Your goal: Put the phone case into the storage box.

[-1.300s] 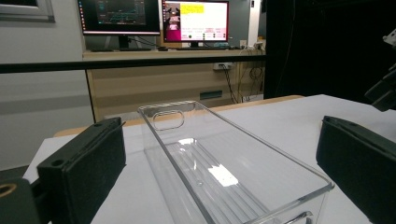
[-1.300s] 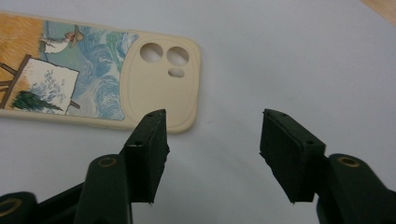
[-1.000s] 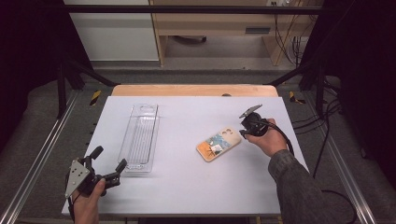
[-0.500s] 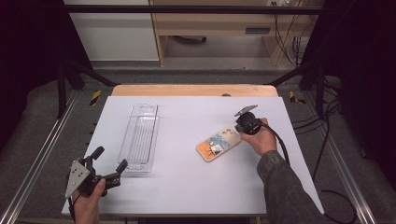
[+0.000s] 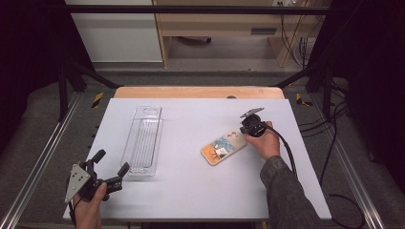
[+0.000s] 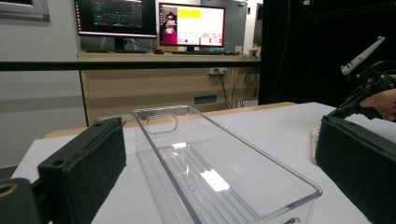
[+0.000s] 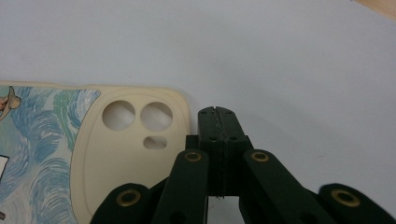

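We look down on a white table [image 5: 191, 191]. Near its right side lies a cream phone case [image 5: 223, 147] with a blue swirl print, flat, camera holes toward the far right. Our right gripper [image 7: 218, 112] sits just beside that camera-hole end; its 2 jaws have just been closing and now meet with nothing between them, the case lying outside them. At the near left corner, our left gripper [image 5: 111, 168] has its jaws spread wide, holding nothing, pointing along a clear plastic tray [image 5: 143, 143] that lies lengthwise on the table.
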`<act>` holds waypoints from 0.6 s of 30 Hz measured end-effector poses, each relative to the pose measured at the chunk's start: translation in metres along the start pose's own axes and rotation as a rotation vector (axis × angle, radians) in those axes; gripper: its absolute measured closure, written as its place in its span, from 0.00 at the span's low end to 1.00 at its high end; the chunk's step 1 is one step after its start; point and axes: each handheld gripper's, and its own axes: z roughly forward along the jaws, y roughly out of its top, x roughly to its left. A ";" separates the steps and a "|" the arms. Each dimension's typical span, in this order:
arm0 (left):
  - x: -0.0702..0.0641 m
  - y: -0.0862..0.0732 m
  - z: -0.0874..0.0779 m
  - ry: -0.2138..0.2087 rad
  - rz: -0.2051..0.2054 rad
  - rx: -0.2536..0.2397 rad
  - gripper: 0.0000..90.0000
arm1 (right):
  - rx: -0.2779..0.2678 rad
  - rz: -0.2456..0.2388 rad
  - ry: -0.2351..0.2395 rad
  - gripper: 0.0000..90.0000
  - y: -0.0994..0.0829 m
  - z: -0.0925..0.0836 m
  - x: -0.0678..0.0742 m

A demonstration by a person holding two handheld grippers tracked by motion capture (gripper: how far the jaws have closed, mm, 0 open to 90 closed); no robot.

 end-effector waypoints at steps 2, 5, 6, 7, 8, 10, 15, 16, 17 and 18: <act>0.000 0.000 0.000 -0.001 -0.001 -0.001 0.02 | 0.002 0.000 0.001 1.00 0.000 0.001 0.000; 0.000 0.001 -0.001 -0.002 -0.001 -0.003 0.02 | 0.017 0.002 -0.001 1.00 -0.001 0.006 0.001; 0.000 0.001 -0.001 -0.002 -0.001 -0.003 0.02 | 0.016 0.001 -0.001 1.00 -0.001 0.007 0.001; 0.000 0.001 -0.001 -0.002 -0.002 -0.004 0.02 | 0.016 0.001 -0.001 1.00 -0.001 0.007 0.001; 0.001 0.001 -0.001 -0.001 -0.002 -0.004 0.02 | 0.020 0.002 -0.002 1.00 -0.001 0.008 0.001; 0.001 0.001 -0.002 -0.001 -0.002 -0.003 0.02 | 0.018 0.008 0.005 1.00 -0.001 0.010 0.001; 0.002 0.001 -0.002 0.000 -0.004 -0.004 0.02 | 0.015 0.004 0.016 1.00 0.000 0.013 0.003; 0.002 0.001 -0.002 0.000 -0.004 -0.005 0.02 | 0.013 0.006 0.021 1.00 0.000 0.013 0.003; 0.002 0.001 -0.002 0.000 -0.004 -0.005 0.02 | 0.009 0.010 0.031 1.00 0.000 0.013 0.004; 0.002 0.001 -0.002 0.000 -0.005 -0.004 0.02 | 0.007 0.007 0.039 1.00 0.000 0.013 0.006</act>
